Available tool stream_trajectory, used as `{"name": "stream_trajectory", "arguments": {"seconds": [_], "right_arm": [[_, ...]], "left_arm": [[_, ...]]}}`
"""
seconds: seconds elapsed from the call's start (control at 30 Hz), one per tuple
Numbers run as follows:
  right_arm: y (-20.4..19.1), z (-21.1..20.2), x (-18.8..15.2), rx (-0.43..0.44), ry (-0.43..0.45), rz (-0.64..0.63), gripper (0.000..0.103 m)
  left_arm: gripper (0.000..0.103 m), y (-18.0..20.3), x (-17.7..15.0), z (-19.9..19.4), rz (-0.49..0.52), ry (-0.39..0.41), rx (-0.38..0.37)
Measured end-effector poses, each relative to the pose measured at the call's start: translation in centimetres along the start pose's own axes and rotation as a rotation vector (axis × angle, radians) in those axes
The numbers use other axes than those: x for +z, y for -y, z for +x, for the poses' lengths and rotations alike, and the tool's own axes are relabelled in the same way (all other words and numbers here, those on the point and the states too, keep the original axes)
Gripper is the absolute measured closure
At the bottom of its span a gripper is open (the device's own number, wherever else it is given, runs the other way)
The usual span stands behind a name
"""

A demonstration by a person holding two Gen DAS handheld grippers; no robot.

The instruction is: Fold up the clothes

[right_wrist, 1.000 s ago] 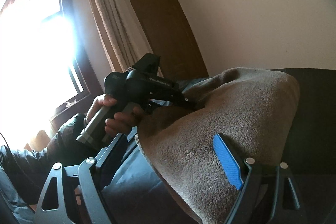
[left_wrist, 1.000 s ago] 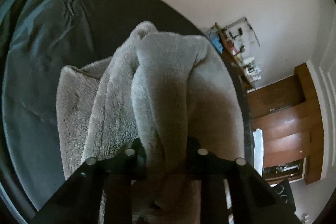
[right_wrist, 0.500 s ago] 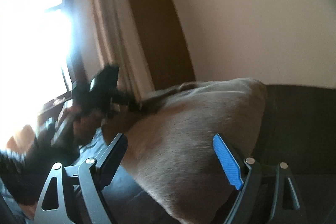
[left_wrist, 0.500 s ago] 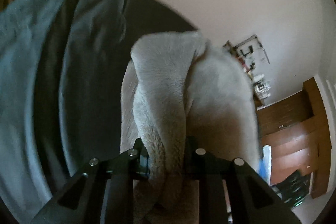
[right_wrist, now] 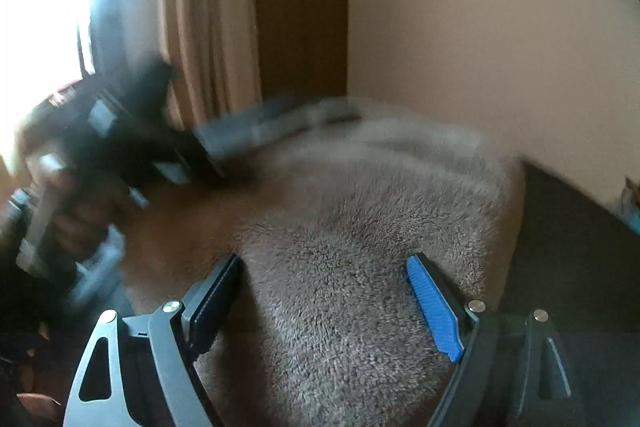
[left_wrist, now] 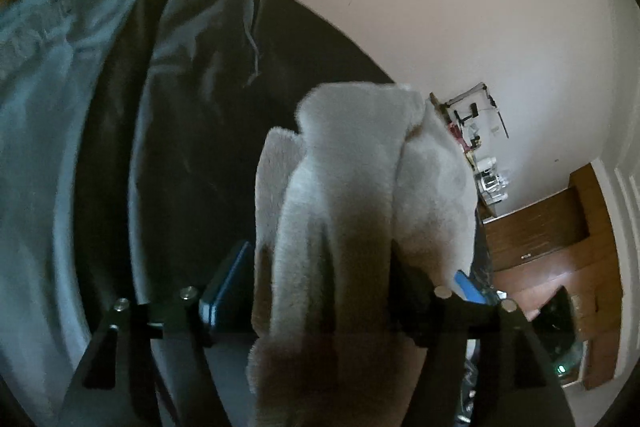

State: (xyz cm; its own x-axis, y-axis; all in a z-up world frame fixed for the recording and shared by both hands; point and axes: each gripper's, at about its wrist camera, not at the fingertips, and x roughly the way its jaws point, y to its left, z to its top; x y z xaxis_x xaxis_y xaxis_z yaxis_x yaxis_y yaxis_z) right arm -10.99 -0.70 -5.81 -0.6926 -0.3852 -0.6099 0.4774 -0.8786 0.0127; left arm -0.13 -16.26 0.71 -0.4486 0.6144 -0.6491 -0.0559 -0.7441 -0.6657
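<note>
A fluffy grey-beige garment lies bunched on a dark bed cover. In the left wrist view my left gripper is open, its jaws spread wide with the fabric lying loose between them. In the right wrist view the same garment spreads under my right gripper, which is open with the fabric between its blue pad and black pad. The left gripper shows blurred at the left of that view, at the garment's far edge.
A blue-grey sheet covers the bed's left side. A wall runs behind the bed. A wooden cabinet and a cluttered shelf stand at the right. A bright window and curtain are at the left.
My left gripper has opened and let go of the garment fold it was pinching. Both views swung; the garment now lies lower and flatter on the bed.
</note>
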Motion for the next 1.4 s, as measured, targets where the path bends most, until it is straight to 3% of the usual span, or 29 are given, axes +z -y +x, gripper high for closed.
{"name": "stream_trajectory", "arguments": {"seconds": [0.17, 0.3, 0.4, 0.6, 0.83, 0.9, 1.03, 1.13, 1.23, 1.4], "right_arm": [[1.0, 0.1, -0.9, 0.024, -0.022, 0.024, 0.016], [1.2, -0.6, -1.6, 0.041, -0.004, 0.028, 0.014], [1.3, -1.3, -2.4, 0.049, 0.027, 0.031, 0.014], [2.1, -2.7, -3.1, 0.084, 0.059, 0.056, 0.014], [2.2, -3.8, -3.3, 0.084, 0.062, 0.052, 0.013], [2.3, -4.4, -3.4, 0.077, 0.064, 0.044, 0.013], [3.3, -6.1, -3.4, 0.099, 0.089, 0.091, 0.013], [4.8, -7.8, -3.5, 0.102, 0.123, 0.147, 0.013], [6.3, -8.1, -3.0, 0.092, 0.153, 0.189, 0.013], [8.2, -9.5, -3.2, 0.069, 0.189, 0.235, 0.013]], "left_arm": [[0.026, 2.1, 0.8, -3.0, 0.034, 0.095, 0.007], [0.022, 6.1, 1.0, -5.1, 0.142, 0.160, -0.005], [0.022, 7.6, 1.9, -2.8, 0.167, 0.085, 0.046], [0.022, 6.3, 5.7, 4.6, 0.079, -0.061, 0.160], [0.021, 3.3, 7.5, 8.8, 0.000, -0.106, 0.273], [0.016, 3.2, 7.4, 9.1, 0.013, -0.094, 0.273], [0.016, 2.9, 7.1, 9.4, 0.035, -0.071, 0.271], [0.016, 2.5, 7.1, 8.3, 0.000, -0.064, 0.228], [0.016, 2.9, 6.1, 5.3, -0.005, -0.022, 0.170], [0.016, 5.3, 2.2, 1.1, 0.114, 0.034, 0.106]]}}
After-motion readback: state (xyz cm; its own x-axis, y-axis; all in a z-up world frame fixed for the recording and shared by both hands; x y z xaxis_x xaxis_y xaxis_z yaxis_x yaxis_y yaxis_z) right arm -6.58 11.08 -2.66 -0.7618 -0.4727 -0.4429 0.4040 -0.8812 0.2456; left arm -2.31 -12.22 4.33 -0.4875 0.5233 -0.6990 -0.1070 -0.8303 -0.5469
